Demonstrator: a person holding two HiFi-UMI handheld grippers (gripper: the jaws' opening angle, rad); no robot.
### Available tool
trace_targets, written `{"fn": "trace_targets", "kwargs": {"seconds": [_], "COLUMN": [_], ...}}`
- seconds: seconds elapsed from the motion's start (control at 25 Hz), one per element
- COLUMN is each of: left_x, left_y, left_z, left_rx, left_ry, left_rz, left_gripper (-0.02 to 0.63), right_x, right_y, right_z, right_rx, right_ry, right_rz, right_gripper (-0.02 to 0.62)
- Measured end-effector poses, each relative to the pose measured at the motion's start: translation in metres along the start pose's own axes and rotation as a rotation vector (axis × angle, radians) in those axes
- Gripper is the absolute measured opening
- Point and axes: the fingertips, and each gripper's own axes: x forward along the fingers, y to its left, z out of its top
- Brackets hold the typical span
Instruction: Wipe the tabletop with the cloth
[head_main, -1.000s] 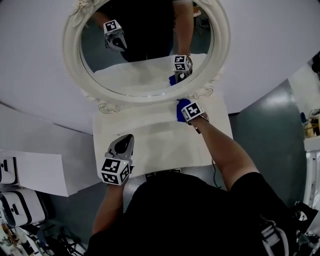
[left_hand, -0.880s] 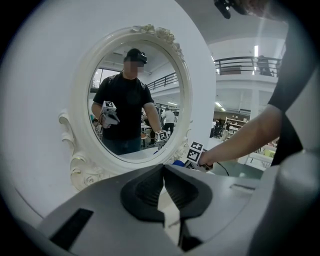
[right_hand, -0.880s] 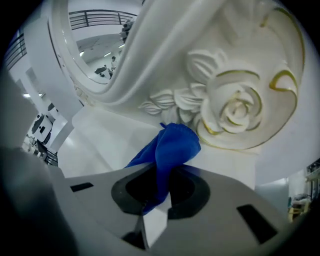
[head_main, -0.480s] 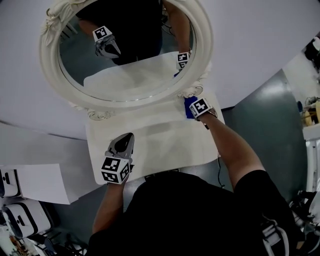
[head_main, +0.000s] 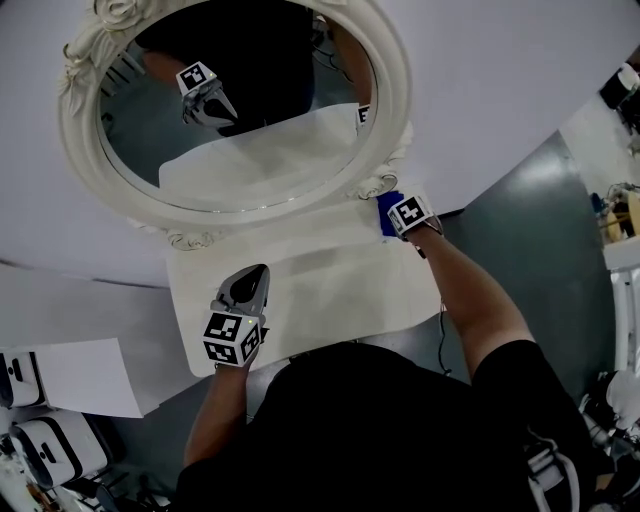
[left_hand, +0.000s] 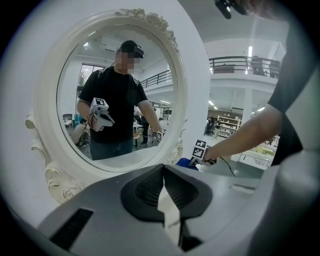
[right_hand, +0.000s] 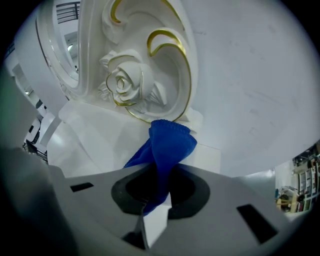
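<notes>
While the left tool (head_main: 250, 280) hovers over the counter's (head_main: 330, 285) near-left part, jaws pressed together on nothing, the work sits far right. The mirror (head_main: 393, 95) stands along the counter's back edge. The right tool (head_main: 392, 218) is clamped on the blue cloth (right_hand: 167, 142), whose free end lies right at the carved foot of the mirror frame, at the back-right corner. Nearly all the counter lies left of and nearer than the cloth, so the next stroke likely runs that way.
</notes>
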Motion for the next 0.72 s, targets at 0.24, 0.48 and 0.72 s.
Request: {"fn": "trace_targets", "kwargs": {"seconds": [0.24, 0.48, 0.72], "left_x": [0.004, -0.001, -0.006], "left_y": [0.0, 0.001, 0.001], "left_z": [0.007, 0.004, 0.008], "left_rx": [0.009, 0.004, 0.013], "left_ry": [-0.009, -0.007, -0.02], "left_rz": [-0.008, -0.005, -0.001], "left_gripper": [0.012, 0.012, 0.012], "right_x": [-0.003, -0.012, -0.045], "right_y": [-0.007, 0.013, 0.026], "right_z": [-0.005, 0.01, 0.023], "right_rx": [0.023, 0.036, 0.039], "right_ry": [0.006, -0.094, -0.191], "right_rz": [-0.015, 0.04, 0.033], "right_gripper": [0.04, 0.04, 0.039]}}
